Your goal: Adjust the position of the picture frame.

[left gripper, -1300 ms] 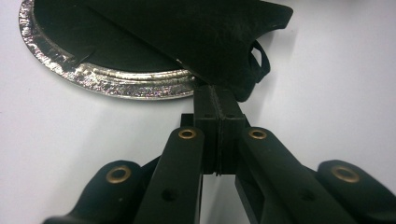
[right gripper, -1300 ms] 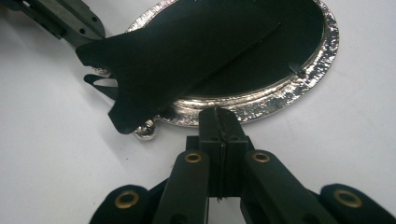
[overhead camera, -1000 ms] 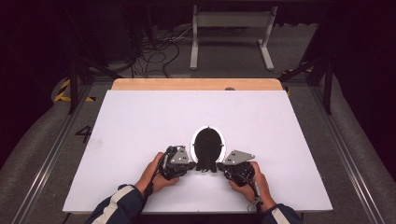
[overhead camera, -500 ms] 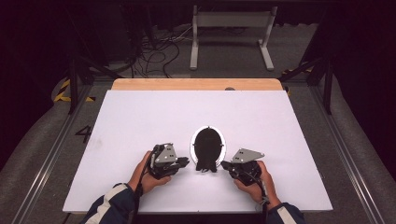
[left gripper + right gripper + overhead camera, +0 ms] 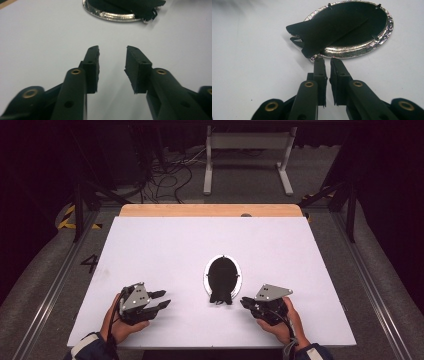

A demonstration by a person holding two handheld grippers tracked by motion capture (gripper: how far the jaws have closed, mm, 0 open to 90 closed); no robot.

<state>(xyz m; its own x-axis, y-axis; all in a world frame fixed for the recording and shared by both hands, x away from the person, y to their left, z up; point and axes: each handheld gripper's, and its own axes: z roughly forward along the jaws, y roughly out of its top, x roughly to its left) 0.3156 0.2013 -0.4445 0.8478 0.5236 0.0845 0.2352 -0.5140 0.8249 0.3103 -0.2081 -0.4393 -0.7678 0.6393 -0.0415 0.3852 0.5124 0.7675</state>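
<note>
Since a second ago my left gripper (image 5: 161, 299) has slid away from the frame toward the left part of the white table top (image 5: 165, 245), and my right gripper (image 5: 245, 302) has backed off only a little.

On the left, my left gripper sits low near the front edge, held in the person's left hand (image 5: 122, 322), its grey three-cornered plate on top. Its jaws have just been opening; in the left gripper view they stand apart with bare white surface between them, released, nothing in the gap (image 5: 111, 67). That view catches the frame's silver rim (image 5: 110, 15) well ahead of the tips.

In the middle lies the oval silver-rimmed picture frame with its black backing (image 5: 222, 275), flat on the table, face down, between my two grippers and slightly nearer the right one. A black flat stand flap (image 5: 324, 31) lies across the backing and juts past the rim on the near side. In the right gripper view the rim is bright and dented-looking, and small tabs hold the backing.

On the right, my right gripper, in the person's right hand (image 5: 280, 322), points toward the frame's near end. Its jaws have just been opening a touch: a narrow slit shows between the pads, nothing inside it (image 5: 327, 70), so I call them released. The tips sit just beside the rim, right below the flap's end; whether they touch it I cannot tell.
</note>
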